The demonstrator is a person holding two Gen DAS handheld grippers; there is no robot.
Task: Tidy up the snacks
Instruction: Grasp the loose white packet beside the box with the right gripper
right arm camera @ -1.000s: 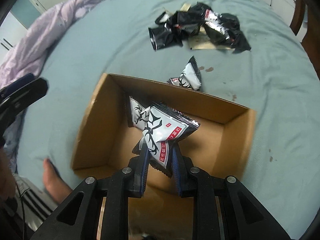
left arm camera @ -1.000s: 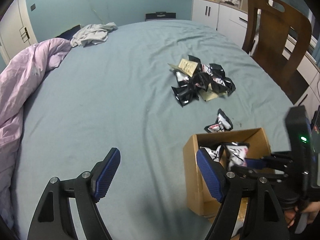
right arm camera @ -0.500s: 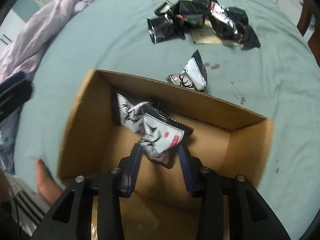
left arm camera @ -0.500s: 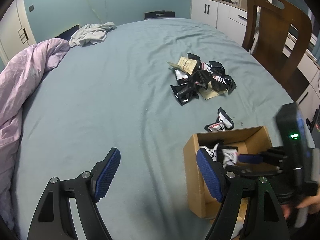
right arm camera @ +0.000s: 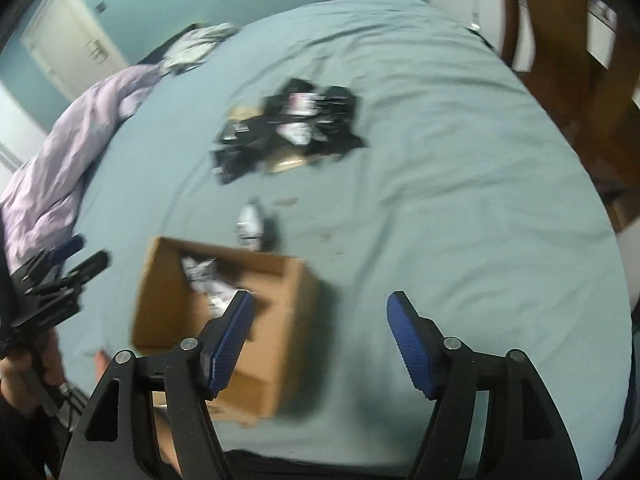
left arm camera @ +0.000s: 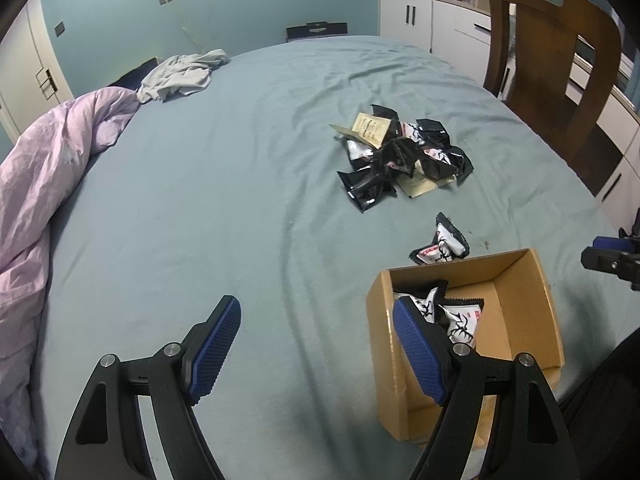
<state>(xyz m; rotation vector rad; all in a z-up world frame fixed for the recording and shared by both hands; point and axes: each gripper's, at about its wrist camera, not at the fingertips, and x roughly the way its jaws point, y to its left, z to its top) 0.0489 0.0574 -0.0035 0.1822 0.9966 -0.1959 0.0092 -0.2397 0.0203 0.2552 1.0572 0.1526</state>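
The right gripper (right arm camera: 320,340) stands with its blue ribbed pads wide apart and nothing between them; its jaws have just been opening. It hangs over bare blue-grey bed sheet (right arm camera: 460,208) just beside the right wall of the open brown cardboard box (right arm camera: 296,304), and its view is blurred. Inside the box, against the far left corner, lie white-and-black snack packets (right arm camera: 204,280), free of the pads. The box sits at the near edge of the bed. Just beyond its far wall one more white-and-black packet (right arm camera: 254,228) lies on the sheet, apart from the cardboard. Farther toward the middle of the bed is a heap of black snack packets (right arm camera: 296,128) on top of a tan paper sheet.

The left gripper (left arm camera: 316,344) is also open and empty, its pads spread over the sheet with the right pad in front of the box's left wall. In its view the box (left arm camera: 520,312) holds two packets (left arm camera: 460,318) at its left end, the lone packet (left arm camera: 444,242) lies just past the far wall, and the black heap (left arm camera: 400,156) sits mid-bed. A crumpled lilac duvet (left arm camera: 48,168) runs along the left edge, a grey garment (left arm camera: 184,74) lies at the far left corner, and a brown wooden chair (left arm camera: 560,52) stands off the right side.
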